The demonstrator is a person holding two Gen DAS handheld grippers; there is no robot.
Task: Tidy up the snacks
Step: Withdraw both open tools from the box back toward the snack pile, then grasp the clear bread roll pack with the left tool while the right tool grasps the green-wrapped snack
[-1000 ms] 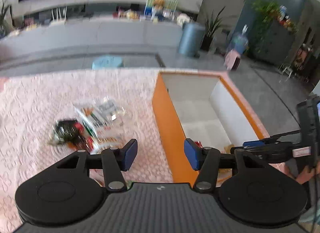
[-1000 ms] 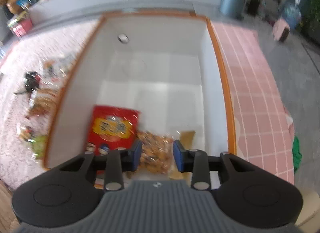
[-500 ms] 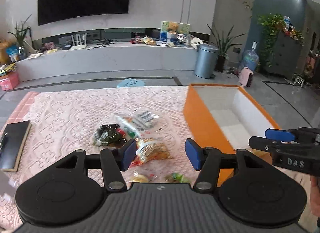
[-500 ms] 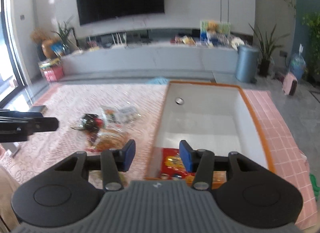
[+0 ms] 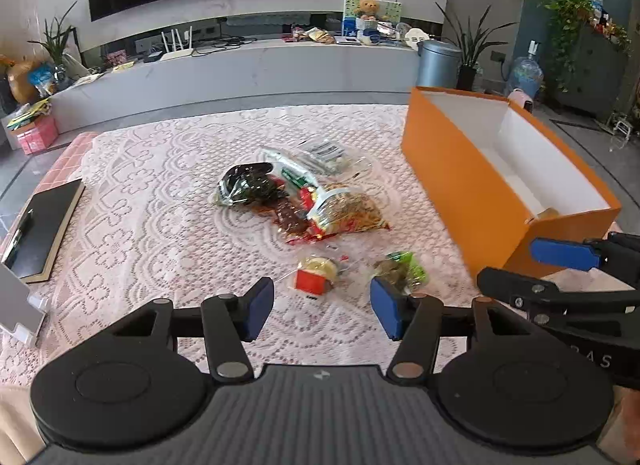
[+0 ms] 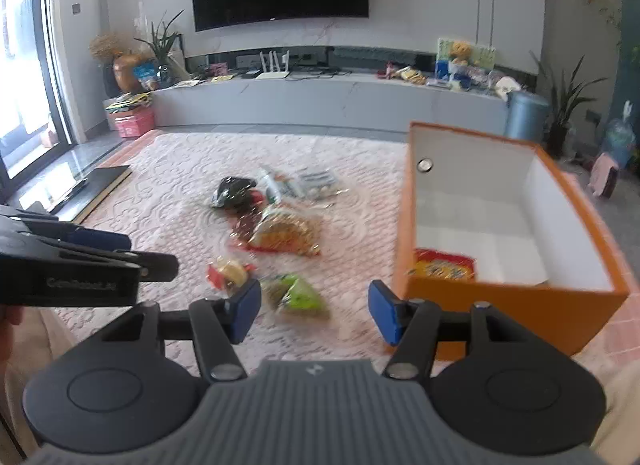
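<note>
Black tongs [image 5: 322,313] with blue pads [image 5: 260,303], silver screws, ribbed grey housing; blurred white lettering, perhaps a brand name.

Two fisheye views, each from a camera mounted on a hand-held gripper, looking forward and downward along its fingers across a lace-covered counter [image 5: 168,201] toward a far television wall. The left camera sits left of the orange box [image 5: 472,181] — the right camera looks into it. Both share the snack pile [image 6: 280,225], box and wall, at close range.
</note>
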